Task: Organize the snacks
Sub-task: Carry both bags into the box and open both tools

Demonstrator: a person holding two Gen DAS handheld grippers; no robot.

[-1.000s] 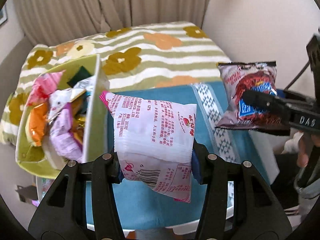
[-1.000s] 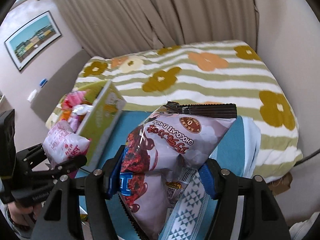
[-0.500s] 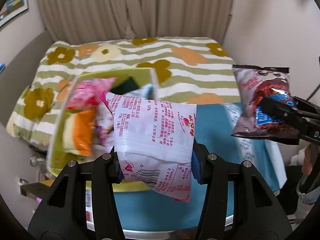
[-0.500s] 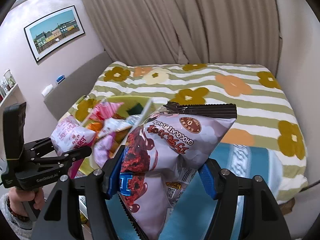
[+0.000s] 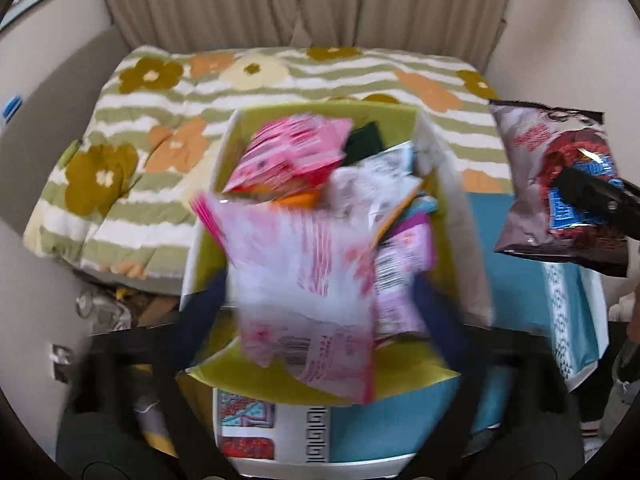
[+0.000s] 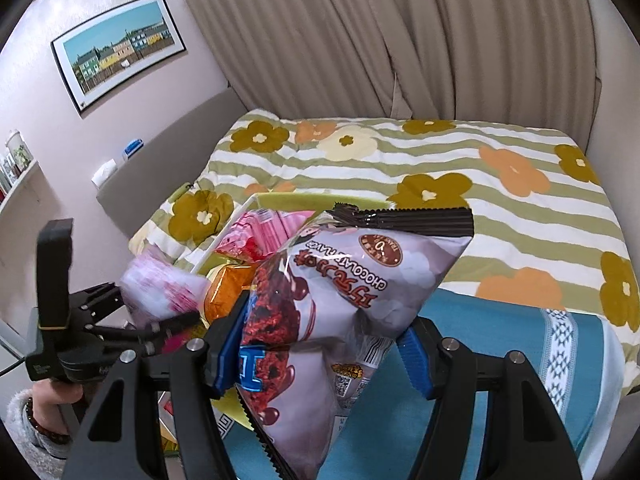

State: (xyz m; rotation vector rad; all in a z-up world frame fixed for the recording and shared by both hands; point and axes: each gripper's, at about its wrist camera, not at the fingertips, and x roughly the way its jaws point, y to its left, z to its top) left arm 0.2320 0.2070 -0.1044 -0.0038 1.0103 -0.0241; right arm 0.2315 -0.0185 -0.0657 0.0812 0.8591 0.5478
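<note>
Our left claw (image 5: 320,300) is opening, the pink-and-white snack packet (image 5: 304,300) loose between its jaws above the green box (image 5: 456,208); our right claw (image 6: 320,350) pinches the light, crinkly chocolate snack bag (image 6: 352,300) at mid-body, frame centre

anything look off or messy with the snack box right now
Yes. The green box is heaped: a pink packet and others poke above its rim at angles. The pink-and-white packet hangs blurred over the box as the left gripper jaws are opening, no longer pressing it.
</note>
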